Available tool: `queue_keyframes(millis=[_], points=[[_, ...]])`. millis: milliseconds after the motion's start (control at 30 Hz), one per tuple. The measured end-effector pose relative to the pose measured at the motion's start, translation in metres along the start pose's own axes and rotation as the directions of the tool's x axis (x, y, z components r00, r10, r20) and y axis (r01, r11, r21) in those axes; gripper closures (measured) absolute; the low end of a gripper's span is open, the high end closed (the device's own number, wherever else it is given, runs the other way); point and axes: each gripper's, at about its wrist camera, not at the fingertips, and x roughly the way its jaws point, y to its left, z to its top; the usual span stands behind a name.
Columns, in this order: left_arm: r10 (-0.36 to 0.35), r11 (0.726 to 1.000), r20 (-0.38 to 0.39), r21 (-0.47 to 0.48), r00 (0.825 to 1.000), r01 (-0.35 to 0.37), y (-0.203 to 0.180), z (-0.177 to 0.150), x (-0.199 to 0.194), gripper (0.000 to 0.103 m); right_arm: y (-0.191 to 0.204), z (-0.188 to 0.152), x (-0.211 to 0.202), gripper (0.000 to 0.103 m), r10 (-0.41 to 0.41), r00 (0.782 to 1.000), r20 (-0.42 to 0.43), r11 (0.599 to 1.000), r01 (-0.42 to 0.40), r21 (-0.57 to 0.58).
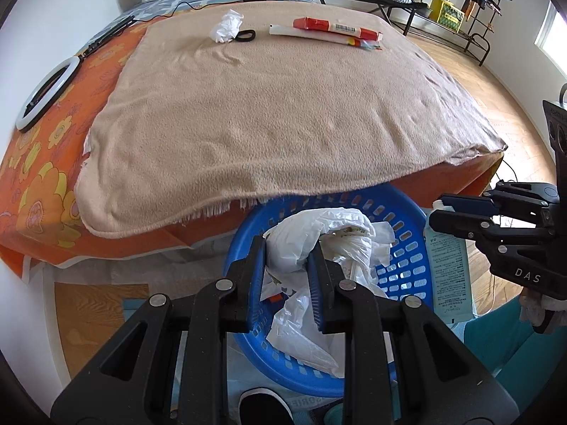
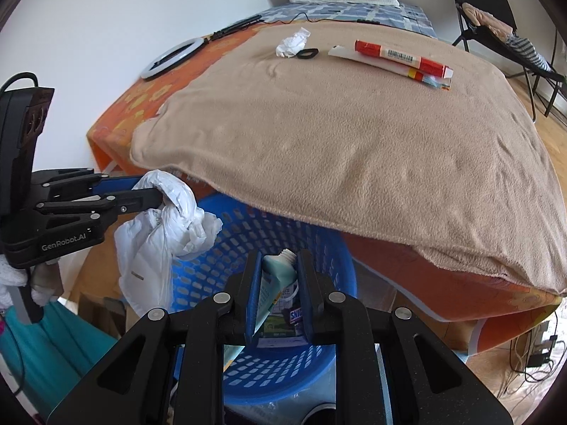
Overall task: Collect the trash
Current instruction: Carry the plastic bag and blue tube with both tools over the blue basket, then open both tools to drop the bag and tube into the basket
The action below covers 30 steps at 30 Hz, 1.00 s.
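A bed (image 1: 42,191) with an orange flower-print cover fills the upper half of both views, a tan fleece blanket (image 1: 276,113) spread across it and hanging over the near edge. On the blanket, toward the top of the frame, lie a crumpled white tissue (image 1: 226,25), a black hair tie (image 1: 245,35) just beside it, and a red-and-white carton (image 1: 336,29) with a barcode, resting on a flat white packet. A white ring light (image 1: 44,97) lies at the left on the orange cover; folded quilts sit at the far end against the white wall. Wood floor, a black folding chair and a clothes rack show at the upper right. Below the bed edge, at lower centre, stands a blue perforated basket (image 1: 407,244). The left gripper (image 1: 287,276) has its jaws pinching a crumpled white plastic bag (image 1: 312,233) over the basket. The right gripper (image 2: 280,294) has its jaws clamped on a teal tube (image 2: 280,272), its threaded neck showing, above the basket (image 2: 234,248). Its body reads "DAS"; the left one reads "GenRobot.AI". A wrapper in the basket shows "SNIC".
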Motion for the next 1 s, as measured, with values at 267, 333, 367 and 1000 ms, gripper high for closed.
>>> queue_keyframes(millis=[267,333,367,1000], points=[[0.016,0.999,-0.048,0.039,0.999,-0.014,-0.011,-0.013,0.015,0.081,0.004,-0.012,0.017,0.084,0.01,0.998,-0.054,1.0,-0.01,-0.002],[0.017,0.999,-0.055,0.046,0.998,-0.014,-0.012,-0.015,0.017,0.081,0.004,-0.014,0.018,0.084,0.007,0.998,-0.058,1.0,-0.007,-0.004],[0.018,0.999,-0.056,0.048,0.998,-0.015,-0.013,-0.015,0.018,0.081,0.005,-0.015,0.019,0.084,0.005,0.998,-0.06,1.0,-0.005,-0.003],[0.043,0.998,-0.06,0.039,0.997,-0.041,-0.011,-0.013,0.026,0.053,-0.006,-0.016,0.028,0.052,-0.032,0.995,-0.096,0.998,0.036,0.044]])
